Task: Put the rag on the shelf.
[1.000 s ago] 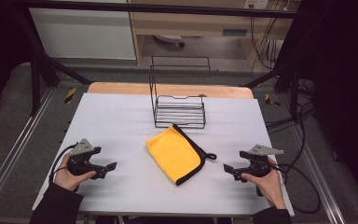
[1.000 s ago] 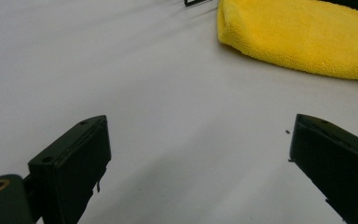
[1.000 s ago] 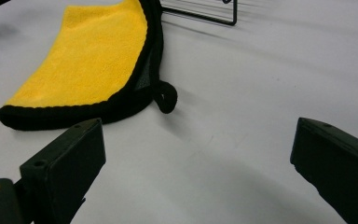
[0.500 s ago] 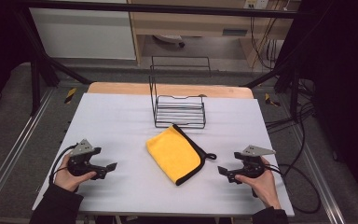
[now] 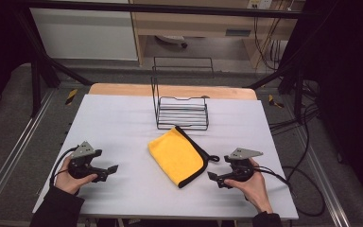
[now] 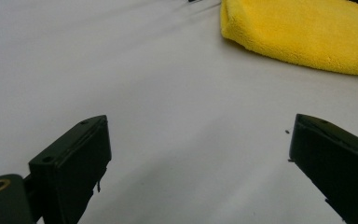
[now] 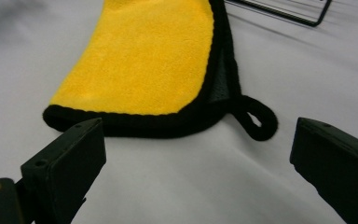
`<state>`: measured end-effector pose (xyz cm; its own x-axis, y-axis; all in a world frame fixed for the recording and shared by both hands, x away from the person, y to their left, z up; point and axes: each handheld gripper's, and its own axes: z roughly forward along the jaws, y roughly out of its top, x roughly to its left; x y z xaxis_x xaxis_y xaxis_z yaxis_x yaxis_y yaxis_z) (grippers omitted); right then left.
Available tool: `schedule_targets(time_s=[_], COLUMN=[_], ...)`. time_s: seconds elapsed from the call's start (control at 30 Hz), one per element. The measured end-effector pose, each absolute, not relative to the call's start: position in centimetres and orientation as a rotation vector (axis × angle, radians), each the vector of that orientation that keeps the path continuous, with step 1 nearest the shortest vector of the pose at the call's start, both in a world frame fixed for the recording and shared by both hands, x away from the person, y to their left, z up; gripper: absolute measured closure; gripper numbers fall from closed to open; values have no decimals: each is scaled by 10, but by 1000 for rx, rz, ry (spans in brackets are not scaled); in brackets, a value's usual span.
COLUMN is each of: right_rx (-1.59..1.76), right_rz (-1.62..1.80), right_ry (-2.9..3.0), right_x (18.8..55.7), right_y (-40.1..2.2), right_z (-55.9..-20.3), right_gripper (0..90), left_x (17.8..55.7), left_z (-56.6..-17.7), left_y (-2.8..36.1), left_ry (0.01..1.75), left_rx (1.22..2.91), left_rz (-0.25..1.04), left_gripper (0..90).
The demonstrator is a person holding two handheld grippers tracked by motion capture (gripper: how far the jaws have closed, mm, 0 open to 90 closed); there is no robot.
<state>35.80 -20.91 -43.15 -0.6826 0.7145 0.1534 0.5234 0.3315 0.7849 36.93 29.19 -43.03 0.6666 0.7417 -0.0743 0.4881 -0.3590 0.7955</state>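
A folded yellow cloth (image 5: 177, 153) with black edging and a black hanging loop (image 5: 213, 158) lies flat at the middle of the white table. My left gripper (image 5: 108, 171) rests on the table well left of it, open, with nothing between its fingers; the left gripper view shows the cloth (image 6: 303, 32) far ahead at the upper right. My right gripper (image 5: 216, 179) stands open just right of the cloth's near corner. In the right gripper view the cloth (image 7: 144, 60) and its loop (image 7: 256, 121) lie just beyond the wide-apart jaws.
A black wire rack (image 5: 182, 111) stands upright behind the cloth, near the table's far edge; one of its wires (image 7: 284, 11) crosses the top of the right gripper view. Bare white tabletop (image 5: 118, 123) spreads to the left. Cables (image 5: 307, 189) trail off the table's right side.
My right gripper has slid left, closer to the cloth's near right corner. The left gripper and the cloth have stayed put.
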Motion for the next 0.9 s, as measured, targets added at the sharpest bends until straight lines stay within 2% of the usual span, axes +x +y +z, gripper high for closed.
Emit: schedule_targets(time_s=[0.67, 0.9], right_rx=[988, 882], right_rz=[1210, 1160], right_ry=[2469, 2498], right_x=[356, 351], right_y=[-141, -111], right_z=[-423, -418], right_gripper=[57, 127], left_x=[369, 369], left_z=[-430, -431], left_y=[292, 291], left_ry=[956, 957], left_rx=[2028, 2035], left_rz=[383, 382], left_gripper=[52, 52])
